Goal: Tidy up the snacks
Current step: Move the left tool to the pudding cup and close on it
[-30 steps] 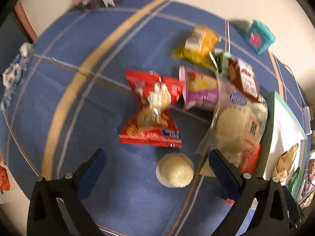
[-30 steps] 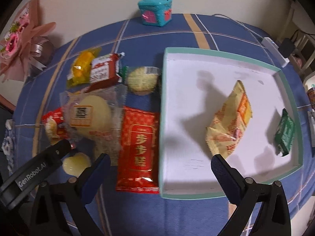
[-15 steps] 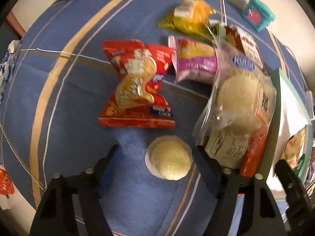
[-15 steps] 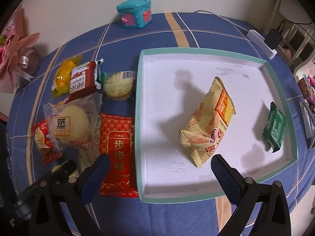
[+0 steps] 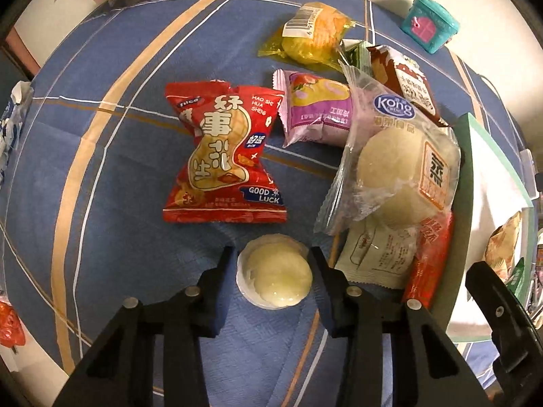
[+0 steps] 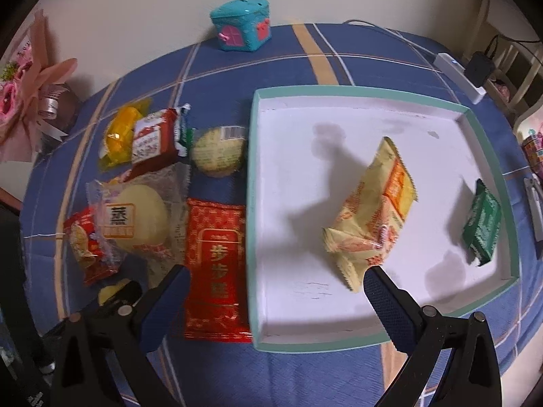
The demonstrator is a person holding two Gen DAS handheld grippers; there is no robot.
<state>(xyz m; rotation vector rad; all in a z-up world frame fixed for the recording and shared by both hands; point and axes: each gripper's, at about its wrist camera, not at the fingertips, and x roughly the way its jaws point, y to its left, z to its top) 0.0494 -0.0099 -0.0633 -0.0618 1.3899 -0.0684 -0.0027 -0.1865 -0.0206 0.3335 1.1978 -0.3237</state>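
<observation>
So the left gripper (image 5: 275, 278) has just been closing its jaws around the little round jelly cup (image 5: 275, 279) at the bottom middle of the left wrist view, and the pads look to be touching its sides now, so I'd say it's ready to lift. Right above it sits the red peanut bag (image 5: 222, 156), with the bun pack (image 5: 400, 173) crowding close on the right. Further right, the right gripper (image 6: 275, 300) hangs wide open and empty over the near edge of the tray (image 6: 339, 344), which has plenty of bare floor left.
</observation>
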